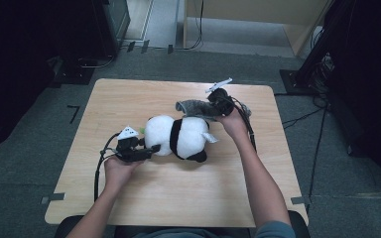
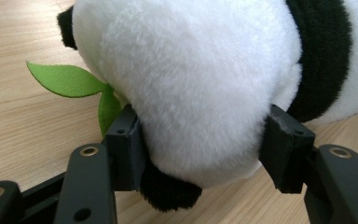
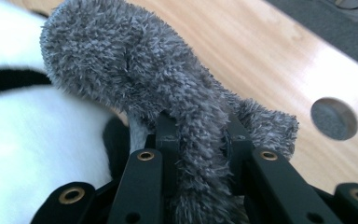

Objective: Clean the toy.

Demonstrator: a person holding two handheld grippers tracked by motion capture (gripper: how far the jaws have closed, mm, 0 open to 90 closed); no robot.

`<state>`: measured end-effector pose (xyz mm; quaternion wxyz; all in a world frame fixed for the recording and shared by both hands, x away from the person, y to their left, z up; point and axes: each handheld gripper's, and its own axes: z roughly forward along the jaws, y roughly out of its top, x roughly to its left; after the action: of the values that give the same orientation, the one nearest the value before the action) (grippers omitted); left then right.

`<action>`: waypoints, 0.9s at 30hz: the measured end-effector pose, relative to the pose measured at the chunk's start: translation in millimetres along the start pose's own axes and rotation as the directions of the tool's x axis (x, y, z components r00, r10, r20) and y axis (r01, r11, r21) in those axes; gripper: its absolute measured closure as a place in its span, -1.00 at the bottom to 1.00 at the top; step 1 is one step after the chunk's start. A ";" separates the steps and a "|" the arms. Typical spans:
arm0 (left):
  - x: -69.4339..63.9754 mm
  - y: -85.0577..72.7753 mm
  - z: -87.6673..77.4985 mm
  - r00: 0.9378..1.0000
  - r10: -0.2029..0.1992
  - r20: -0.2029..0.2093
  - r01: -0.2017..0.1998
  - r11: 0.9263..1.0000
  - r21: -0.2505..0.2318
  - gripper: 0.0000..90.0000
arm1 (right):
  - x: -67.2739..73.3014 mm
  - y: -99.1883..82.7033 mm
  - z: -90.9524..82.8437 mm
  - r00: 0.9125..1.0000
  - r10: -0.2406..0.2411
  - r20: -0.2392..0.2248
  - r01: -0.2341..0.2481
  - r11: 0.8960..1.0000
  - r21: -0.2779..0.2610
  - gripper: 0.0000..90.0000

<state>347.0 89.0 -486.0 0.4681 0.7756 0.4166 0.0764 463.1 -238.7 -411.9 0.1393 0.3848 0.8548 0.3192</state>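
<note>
Left tool: The left tool (image 1: 148, 148) was clamped on the white rump of a panda plush toy (image 1: 178, 137), its black pads (image 2: 128, 147) dented into the fur on both sides in the left gripper view.

Panda plush toy: It lay on its side near the middle of the wooden desk (image 1: 188, 198), a green felt leaf (image 2: 72, 80) poking out beside the left pad.

Left hand: The person's left hand (image 1: 117, 171) came in from the lower left, low over the desk, with the tool pointing level toward the toy.

Grey fuzzy sock: The grey fuzzy sock (image 1: 196, 108) hung just above the toy's far side, its free end drooping toward the white fur; whether it touched the fur could not be told.

Right tool: The right tool (image 1: 217, 105) was closed on the sock, the grey pile bunched tight between both jaws in the right gripper view (image 3: 200, 140).

Right hand: The right hand (image 1: 234, 124) reached forward past the toy, the forearm stretched along the right of the desk and the wrist raised.

Progress: By the look of it the toy was pinned and the sock lifted to it, but nothing was yet dressed; pulling the sock over a part of the panda appeared to be the work left.
</note>
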 end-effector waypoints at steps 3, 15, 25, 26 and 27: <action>-0.1 -0.3 0.0 1.000 -0.001 0.003 0.001 1.000 -0.002 -0.15 | 2.6 12.7 -4.4 1.000 0.004 0.012 -0.004 1.000 -0.017 0.66; 1.8 -0.7 0.0 0.999 0.001 0.037 0.000 1.000 -0.017 -0.45 | 43.2 66.9 23.5 0.998 -0.060 -0.009 0.060 0.998 -0.031 0.65; 1.9 -0.8 1.3 0.999 0.004 0.038 -0.003 1.000 -0.024 -0.56 | 83.0 86.2 58.6 0.988 -0.127 -0.081 0.128 0.992 0.002 0.64; 2.0 -0.9 1.3 0.999 0.007 0.035 -0.006 1.000 -0.025 -0.56 | 84.4 85.6 60.4 0.988 -0.129 -0.085 0.131 0.991 0.011 0.64; 2.0 -1.0 1.3 0.999 0.009 0.035 -0.008 1.000 -0.025 -0.56 | 84.8 84.6 61.5 0.987 -0.135 -0.088 0.137 0.990 0.020 0.64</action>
<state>348.3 89.7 -488.1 0.4847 0.7726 0.4040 0.0700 484.6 -106.1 -402.6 0.1186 0.3132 0.8883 0.3143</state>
